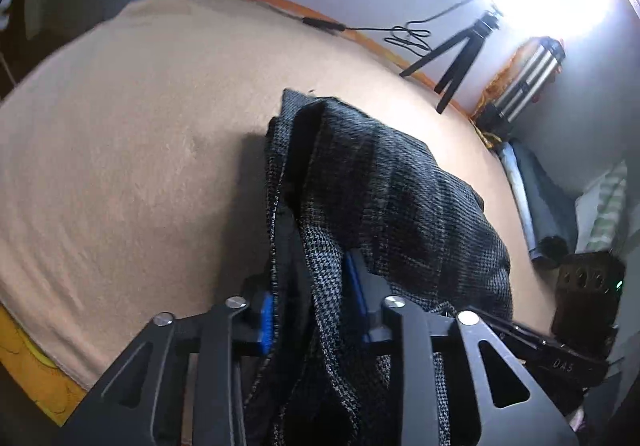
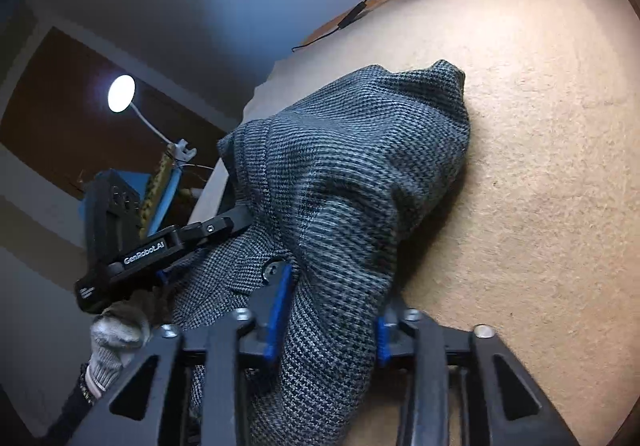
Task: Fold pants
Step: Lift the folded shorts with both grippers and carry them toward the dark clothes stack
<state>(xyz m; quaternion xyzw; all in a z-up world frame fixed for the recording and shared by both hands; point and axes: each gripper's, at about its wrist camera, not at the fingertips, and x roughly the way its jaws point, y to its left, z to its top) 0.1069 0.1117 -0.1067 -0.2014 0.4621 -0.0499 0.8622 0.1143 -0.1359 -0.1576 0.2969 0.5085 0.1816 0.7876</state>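
Observation:
Grey houndstooth pants [image 1: 400, 186] lie bunched in a heap on a beige blanket [image 1: 120, 166]. In the left wrist view my left gripper [image 1: 312, 306] is shut on a hanging fold of the pants, with cloth packed between its blue pads [image 1: 267, 320]. The right wrist view shows the same pants [image 2: 352, 150] from the other side. There my right gripper [image 2: 330, 322] is shut on a thick roll of the cloth near a dark button [image 2: 274, 270]. The left gripper's black body [image 2: 160, 250] reaches into the cloth from the left, held by a gloved hand [image 2: 116, 334].
A black tripod [image 1: 460, 54] and a looped cable [image 1: 408, 34] stand at the blanket's far edge, with a steel cylinder [image 1: 532, 74] beside them. Folded cloth [image 1: 540, 198] lies off the right edge. A round lamp [image 2: 121, 93] glows at the left. Bare blanket [image 2: 520, 166] spreads around the pants.

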